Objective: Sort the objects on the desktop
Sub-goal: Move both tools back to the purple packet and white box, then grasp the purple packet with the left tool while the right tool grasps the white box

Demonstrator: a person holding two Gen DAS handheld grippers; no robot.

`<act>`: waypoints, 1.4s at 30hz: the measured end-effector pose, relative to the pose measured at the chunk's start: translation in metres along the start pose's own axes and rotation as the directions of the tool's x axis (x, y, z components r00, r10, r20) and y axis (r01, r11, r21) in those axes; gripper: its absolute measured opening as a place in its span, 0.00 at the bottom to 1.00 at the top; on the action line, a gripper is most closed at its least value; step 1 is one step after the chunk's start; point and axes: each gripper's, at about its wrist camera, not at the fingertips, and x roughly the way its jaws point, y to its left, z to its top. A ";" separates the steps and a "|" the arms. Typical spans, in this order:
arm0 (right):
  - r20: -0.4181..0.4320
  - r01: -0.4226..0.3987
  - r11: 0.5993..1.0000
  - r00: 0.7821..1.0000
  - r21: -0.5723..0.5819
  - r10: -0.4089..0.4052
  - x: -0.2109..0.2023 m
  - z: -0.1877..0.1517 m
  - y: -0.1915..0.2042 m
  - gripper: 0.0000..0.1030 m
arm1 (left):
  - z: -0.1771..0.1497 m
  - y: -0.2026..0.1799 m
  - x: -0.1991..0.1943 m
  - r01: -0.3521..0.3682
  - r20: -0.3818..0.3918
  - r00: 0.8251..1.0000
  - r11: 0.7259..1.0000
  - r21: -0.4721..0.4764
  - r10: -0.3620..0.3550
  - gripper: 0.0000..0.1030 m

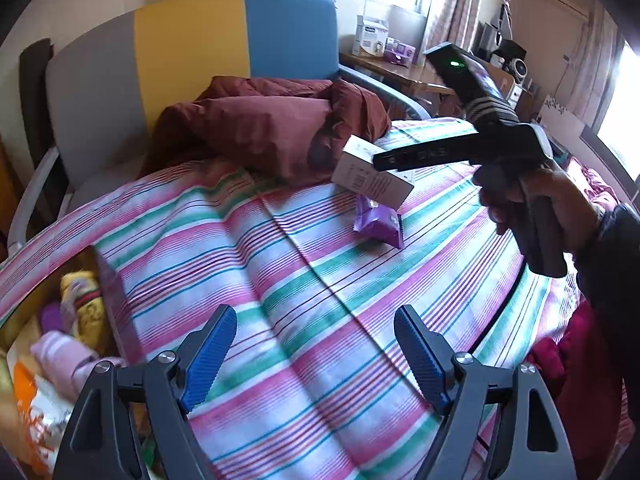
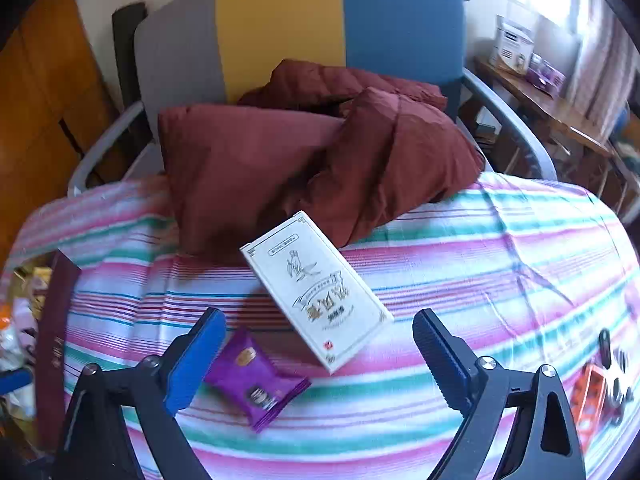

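A white printed carton (image 2: 316, 300) sits tilted on or just over the striped cloth (image 2: 460, 280), between the wide-apart fingers of my right gripper (image 2: 320, 318); neither pad touches it. A purple snack packet (image 2: 256, 384) lies flat just below the carton, by the left blue pad (image 2: 192, 364). In the left wrist view the carton (image 1: 360, 178) shows above the packet (image 1: 378, 222), with one black finger (image 1: 404, 158) of the right gripper across it and a hand (image 1: 532, 196) on the handle. My left gripper (image 1: 316, 314) is open over bare striped cloth, well short of both items.
A maroon jacket (image 2: 320, 152) is heaped at the table's far edge against a grey, yellow and blue chair (image 2: 280, 20). An open bin (image 1: 60, 340) with soft items stands at the left edge. An orange object (image 2: 592, 396) lies at the right. A wooden desk (image 2: 552, 108) stands back right.
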 end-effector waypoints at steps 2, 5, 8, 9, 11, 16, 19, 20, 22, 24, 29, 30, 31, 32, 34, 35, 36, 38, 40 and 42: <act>-0.007 0.023 0.999 1.000 -0.028 -0.024 0.009 0.003 0.001 0.94 | 0.006 -0.004 0.010 -0.008 -0.009 1.000 1.000 0.015 0.008 0.80; -0.014 0.041 0.997 0.999 -0.058 -0.042 0.022 0.009 -0.002 0.95 | 0.016 -0.007 0.024 -0.008 -0.015 1.000 1.000 0.028 0.009 0.80; -0.023 0.020 0.997 1.000 -0.072 -0.021 0.033 0.014 -0.004 0.95 | 0.027 -0.008 0.041 0.003 -0.028 1.000 1.000 0.031 -0.002 0.80; -0.025 0.012 0.998 1.000 -0.069 -0.014 0.036 0.015 -0.005 0.95 | 0.029 -0.009 0.045 0.002 -0.032 0.999 1.000 0.032 -0.001 0.80; -0.037 -0.022 0.998 0.999 -0.062 0.020 0.041 0.016 -0.006 0.87 | 0.036 -0.010 0.056 0.003 -0.042 0.999 0.999 0.035 -0.001 0.80; -0.069 -0.039 0.994 0.997 -0.106 0.031 0.046 0.017 0.000 0.62 | 0.051 -0.016 0.079 0.036 -0.055 0.998 0.998 0.045 -0.033 0.80; -0.071 -0.046 0.994 0.997 -0.097 0.039 0.044 0.019 -0.001 0.53 | 0.058 -0.025 0.091 0.047 -0.059 0.997 0.996 0.072 -0.043 0.80; -0.074 -0.045 0.994 0.997 -0.095 0.038 0.044 0.019 -0.001 0.52 | 0.060 -0.028 0.094 0.053 -0.060 0.997 0.995 0.080 -0.048 0.80; -0.083 -0.038 0.995 0.996 -0.095 0.030 0.044 0.020 -0.002 0.51 | 0.064 -0.035 0.103 0.060 -0.059 0.997 0.992 0.109 -0.054 0.80; -0.090 -0.038 0.995 0.996 -0.096 0.029 0.044 0.020 0.000 0.51 | 0.067 -0.041 0.113 0.065 -0.069 0.996 0.989 0.131 -0.056 0.80; -0.112 -0.033 0.995 0.993 -0.090 0.023 0.045 0.020 -0.001 0.51 | 0.072 -0.053 0.140 0.072 -0.101 0.993 0.981 0.179 -0.055 0.84; -0.117 -0.034 0.996 0.993 -0.088 0.024 0.045 0.019 -0.002 0.51 | 0.073 -0.054 0.145 0.067 -0.103 0.993 0.980 0.187 -0.048 0.84; -0.118 -0.036 0.996 0.993 -0.086 0.026 0.046 0.019 -0.003 0.51 | 0.074 -0.055 0.149 0.074 -0.108 0.993 0.978 0.195 -0.054 0.84; -0.119 -0.038 0.996 0.992 -0.081 0.028 0.049 0.020 -0.003 0.51 | 0.075 -0.057 0.151 0.076 -0.107 0.993 0.977 0.201 -0.055 0.84; -0.120 -0.041 0.997 0.992 -0.072 0.033 0.049 0.020 -0.005 0.51 | 0.077 -0.059 0.157 0.069 -0.107 0.993 0.974 0.216 -0.046 0.85; -0.121 -0.043 0.997 0.992 -0.069 0.034 0.050 0.020 -0.006 0.51 | 0.078 -0.060 0.160 0.072 -0.112 0.993 0.973 0.221 -0.048 0.85; -0.121 -0.043 0.997 0.992 -0.068 0.034 0.049 0.020 -0.006 0.51 | 0.079 -0.061 0.162 0.073 -0.112 0.992 0.971 0.226 -0.048 0.85; -0.122 -0.044 0.997 0.992 -0.065 0.036 0.049 0.021 -0.008 0.51 | 0.081 -0.062 0.167 0.072 -0.119 0.992 0.968 0.240 -0.045 0.85; -0.122 -0.046 0.997 0.992 -0.059 0.039 0.048 0.021 -0.008 0.51 | 0.082 -0.062 0.170 0.079 -0.119 0.992 0.966 0.247 -0.050 0.85; -0.137 -0.044 0.998 0.990 -0.047 0.037 0.053 0.020 -0.012 0.51 | 0.082 -0.062 0.174 0.085 -0.128 0.990 0.964 0.253 -0.053 0.84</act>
